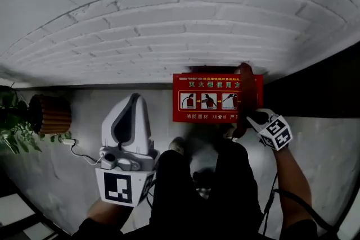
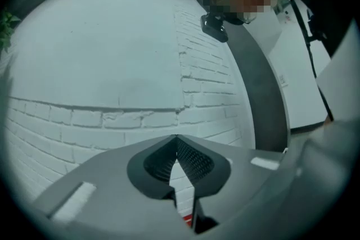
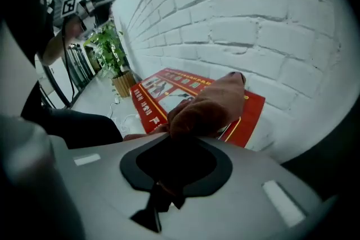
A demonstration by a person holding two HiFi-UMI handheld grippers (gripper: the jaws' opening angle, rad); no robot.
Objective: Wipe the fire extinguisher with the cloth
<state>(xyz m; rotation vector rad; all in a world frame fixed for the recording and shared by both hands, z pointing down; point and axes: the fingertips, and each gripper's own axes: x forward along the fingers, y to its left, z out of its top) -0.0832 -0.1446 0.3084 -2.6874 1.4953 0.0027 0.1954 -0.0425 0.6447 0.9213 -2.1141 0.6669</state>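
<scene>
The red fire extinguisher box, its front printed with white instruction pictures, stands on the floor at the foot of a white brick wall, straight ahead at 12 o'clock from the person's dark-trousered legs. A reddish-brown cloth hangs across the right end of the box front, its tip reaching above the box's top edge. The right gripper, angled downward from 4 o'clock of the box, is clenched on the cloth's lower end, and its marker cube sits just behind the jaws. In the right gripper view the bunched cloth fills the space between the closed jaws of that gripper and lies over the red box; whether it presses on the panel cannot be told. The left gripper is well apart from the box at its 8 o'clock, pointing toward the wall, with its own marker cube nearest the camera. In the left gripper view the left gripper's tips meet with nothing between them, and only bare brick shows beyond. At 9 o'clock, by the wall, a potted plant stands beside a ribbed brown pot, and a thin cable trails over the grey floor near them
</scene>
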